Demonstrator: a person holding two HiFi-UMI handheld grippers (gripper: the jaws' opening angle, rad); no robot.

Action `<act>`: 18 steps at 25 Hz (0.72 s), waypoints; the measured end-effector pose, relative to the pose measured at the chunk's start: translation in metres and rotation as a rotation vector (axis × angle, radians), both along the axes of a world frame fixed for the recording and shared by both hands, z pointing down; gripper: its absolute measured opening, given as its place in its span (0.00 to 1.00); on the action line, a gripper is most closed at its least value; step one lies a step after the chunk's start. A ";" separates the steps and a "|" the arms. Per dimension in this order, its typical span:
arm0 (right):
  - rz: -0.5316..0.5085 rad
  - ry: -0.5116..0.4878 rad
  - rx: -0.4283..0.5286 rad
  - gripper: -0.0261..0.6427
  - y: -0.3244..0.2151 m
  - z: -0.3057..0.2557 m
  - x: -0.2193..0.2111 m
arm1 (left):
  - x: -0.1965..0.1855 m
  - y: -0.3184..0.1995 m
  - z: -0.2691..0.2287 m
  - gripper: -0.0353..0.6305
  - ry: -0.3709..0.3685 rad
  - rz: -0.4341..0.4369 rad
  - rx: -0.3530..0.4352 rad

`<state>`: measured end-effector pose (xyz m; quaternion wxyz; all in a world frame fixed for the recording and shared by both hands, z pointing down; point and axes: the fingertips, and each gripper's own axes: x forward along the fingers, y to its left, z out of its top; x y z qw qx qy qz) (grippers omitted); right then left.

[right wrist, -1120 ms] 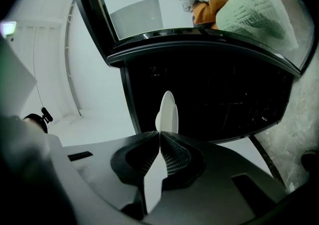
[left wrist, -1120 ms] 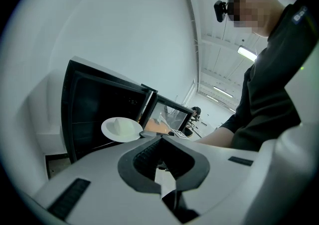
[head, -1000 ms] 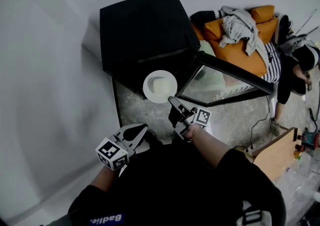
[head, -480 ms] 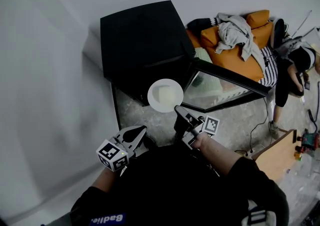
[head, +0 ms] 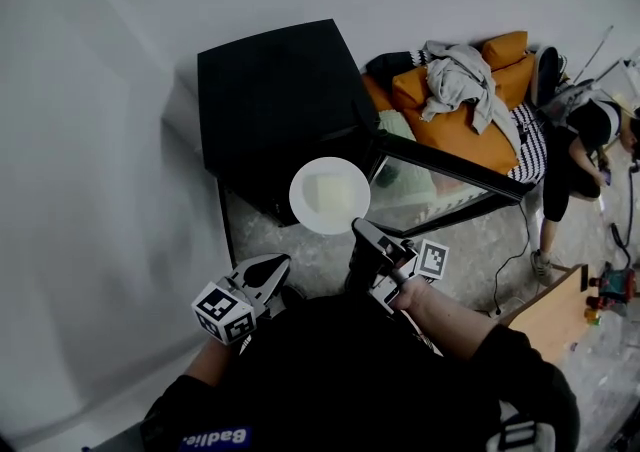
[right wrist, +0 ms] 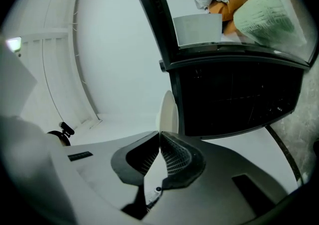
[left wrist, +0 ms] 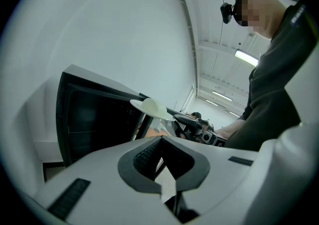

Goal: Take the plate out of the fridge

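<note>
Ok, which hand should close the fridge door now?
Probably left: the left gripper is empty, jaws together, while the right gripper is clamped on the plate, though the open door lies nearer the right.

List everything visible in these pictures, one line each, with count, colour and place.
fridge: one, black, against the white wall
fridge door: one, black-framed glass, swung open
plate: one, white, held up before the fridge
cushions: at least two, orange, beyond the door
garment: one, grey, on the cushions
other person: one, dark-clothed, far right
right gripper: one, grey and black, shut on the plate's rim
left gripper: one, grey and black, shut, empty, lower left
</note>
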<state>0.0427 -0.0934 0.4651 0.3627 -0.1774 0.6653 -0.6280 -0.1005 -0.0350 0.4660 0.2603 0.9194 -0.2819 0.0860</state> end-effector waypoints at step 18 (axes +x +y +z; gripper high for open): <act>-0.008 -0.024 0.115 0.07 -0.060 -0.051 -0.021 | -0.004 -0.006 -0.002 0.05 0.006 -0.057 0.007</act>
